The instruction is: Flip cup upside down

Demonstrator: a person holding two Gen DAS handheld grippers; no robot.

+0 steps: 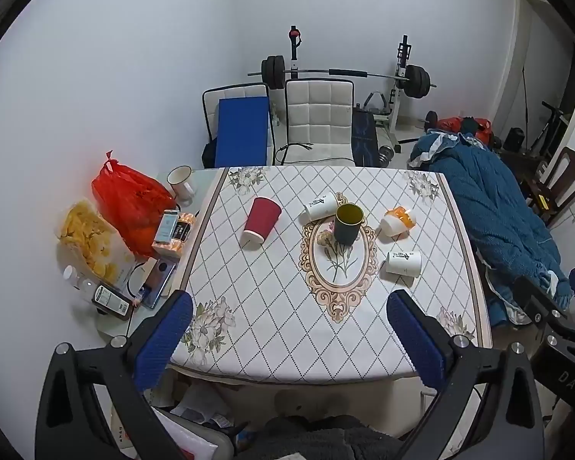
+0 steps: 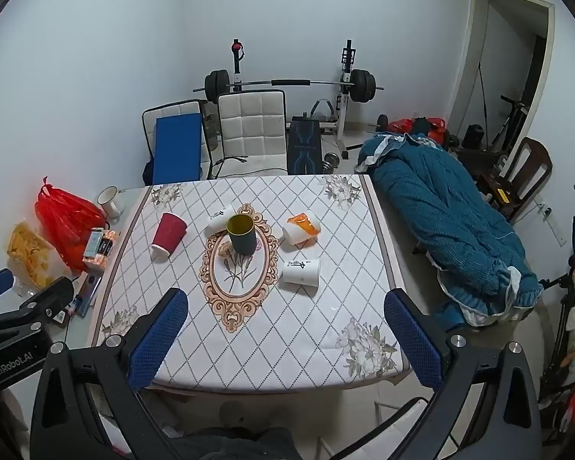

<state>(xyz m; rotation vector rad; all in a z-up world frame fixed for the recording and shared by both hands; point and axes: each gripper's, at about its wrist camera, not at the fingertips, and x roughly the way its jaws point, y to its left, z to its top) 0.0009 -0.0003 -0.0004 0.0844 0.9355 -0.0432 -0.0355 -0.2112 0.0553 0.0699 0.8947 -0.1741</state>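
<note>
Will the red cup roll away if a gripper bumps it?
Probably a little. The red cup lies on its side on the tablecloth, so it could roll, likely curving because it tapers. It looks like thin paper, so it's probably light and would squash if squeezed hard.

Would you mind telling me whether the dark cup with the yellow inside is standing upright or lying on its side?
Upright. The dark cup stands on its base on the tablecloth's oval medallion, its yellow-lined mouth facing up.

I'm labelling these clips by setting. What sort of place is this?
Most likely a room in someone's home, doubling as a home gym: a table with a floral cloth, a barbell on its rack, and a white padded chair.
</note>
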